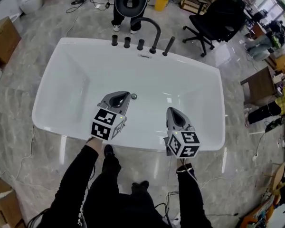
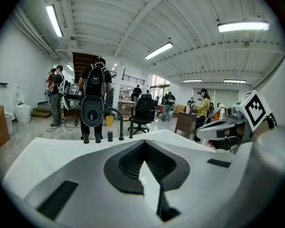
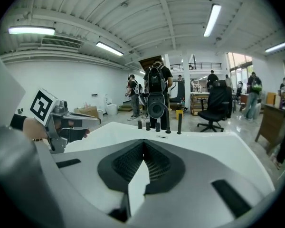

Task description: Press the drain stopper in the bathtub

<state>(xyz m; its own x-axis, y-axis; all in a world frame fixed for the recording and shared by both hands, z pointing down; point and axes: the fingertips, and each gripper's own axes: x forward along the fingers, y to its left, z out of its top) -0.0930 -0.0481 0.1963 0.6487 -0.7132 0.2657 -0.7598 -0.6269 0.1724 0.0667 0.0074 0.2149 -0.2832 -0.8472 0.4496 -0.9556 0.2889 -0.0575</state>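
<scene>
Two grippers with jaws pressed together and holding nothing, above the white bathtub [image 1: 52, 96].

Both gripper views show the dark ribbed jaws meeting at their tips, with nothing between them. In the head view the left gripper [image 1: 118, 99] is at the centre of the frame, over the tub floor, and the right gripper [image 1: 175, 114] is lower and to the right, over the near side of the tub. The drain stopper [image 1: 133, 97] is a small round piece on the tub floor, just to the right of the left gripper's front end; whether they touch cannot be told. At the far rim, upper centre, stands the black curved faucet [image 1: 151, 26] with a row of black knobs [image 1: 127, 42] beside it. Behind the rim a person [image 1: 130, 4] stands, and a black office chair [image 1: 213, 20] is at upper right.
</scene>
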